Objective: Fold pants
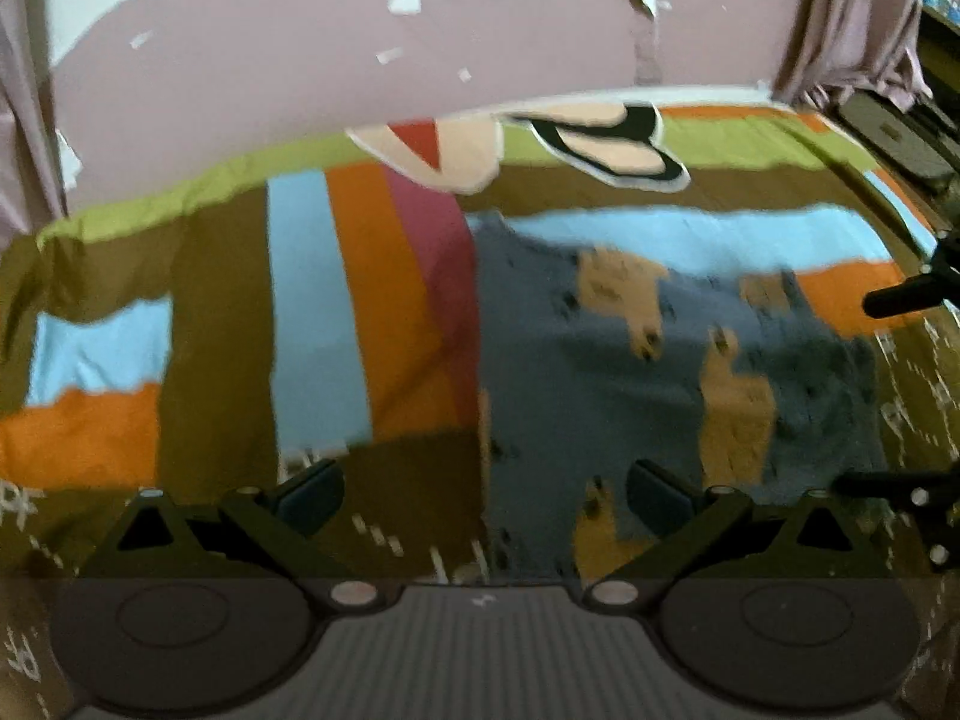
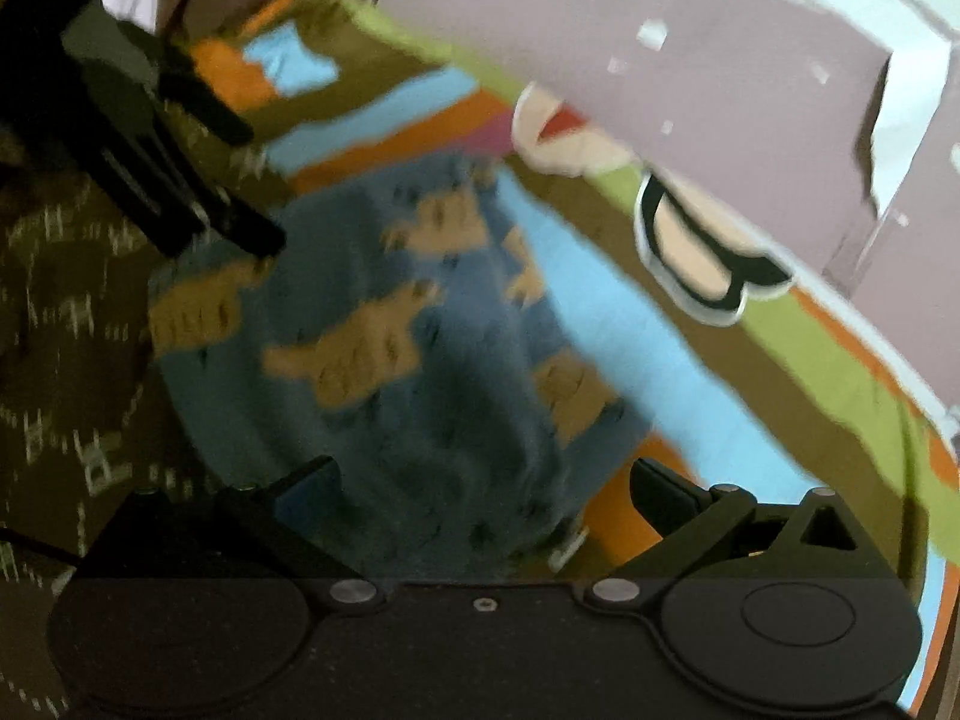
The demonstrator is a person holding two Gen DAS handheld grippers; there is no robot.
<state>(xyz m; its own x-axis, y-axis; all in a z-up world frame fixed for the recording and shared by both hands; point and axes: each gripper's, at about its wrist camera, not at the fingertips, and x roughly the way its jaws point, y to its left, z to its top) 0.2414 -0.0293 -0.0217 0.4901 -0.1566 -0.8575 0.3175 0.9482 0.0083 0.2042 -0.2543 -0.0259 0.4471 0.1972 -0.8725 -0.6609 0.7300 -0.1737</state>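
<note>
Two black two-finger grippers are hanging over the bed, and you are holding both with their jaws spread wide and nothing between them. Your left gripper (image 1: 485,495) is hovering above the near left edge of the blue fleece pants with tan animal shapes (image 1: 648,372), one fingertip (image 1: 312,495) over the bedding and the other over the fabric. Your right gripper (image 2: 485,495) is hovering over the near end of the same pants (image 2: 390,360), which are lying in a compact, bunched patch on the striped bedsheet of olive, sky-blue, orange and lime bands (image 1: 312,312). Whether either fingertip is touching the cloth cannot be told through the motion blur. In the right wrist view, your left gripper is showing as dark bars at the pants' far left corner. Farther back, cartoon figures are printed near the sheet's lime border, and a mauve wall with peeling white patches (image 1: 360,48) is rising behind the bed.
</note>
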